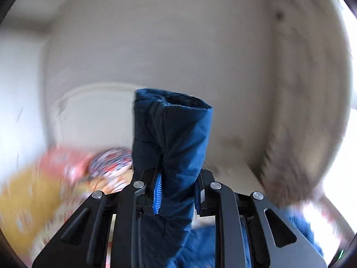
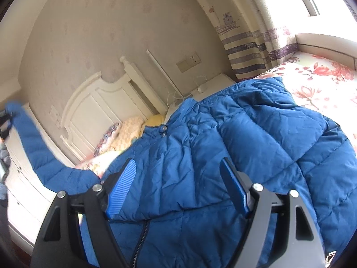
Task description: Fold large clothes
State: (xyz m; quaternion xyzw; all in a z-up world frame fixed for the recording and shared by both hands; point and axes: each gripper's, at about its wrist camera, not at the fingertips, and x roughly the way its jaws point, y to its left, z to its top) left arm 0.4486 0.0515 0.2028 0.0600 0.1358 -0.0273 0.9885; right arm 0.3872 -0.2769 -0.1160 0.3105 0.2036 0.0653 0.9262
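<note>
A large blue puffer jacket (image 2: 234,138) lies spread on the bed, partly folded over itself, zipper at the bottom. My left gripper (image 1: 176,185) is shut on the jacket's sleeve cuff (image 1: 171,129), which sticks up between the fingers; the view is blurred. In the right wrist view that sleeve (image 2: 33,147) stretches up to the far left, where the left gripper (image 2: 4,122) holds its end. My right gripper (image 2: 178,174) is open just above the jacket's body, its blue pads (image 2: 121,189) apart, holding nothing.
The bed has a floral sheet (image 2: 319,82), yellow and patterned pillows (image 2: 129,131) and a white headboard (image 2: 100,107). A white dresser (image 2: 24,183) stands on the left. A nightstand (image 2: 212,87) with cables and a striped curtain (image 2: 252,51) are at the back.
</note>
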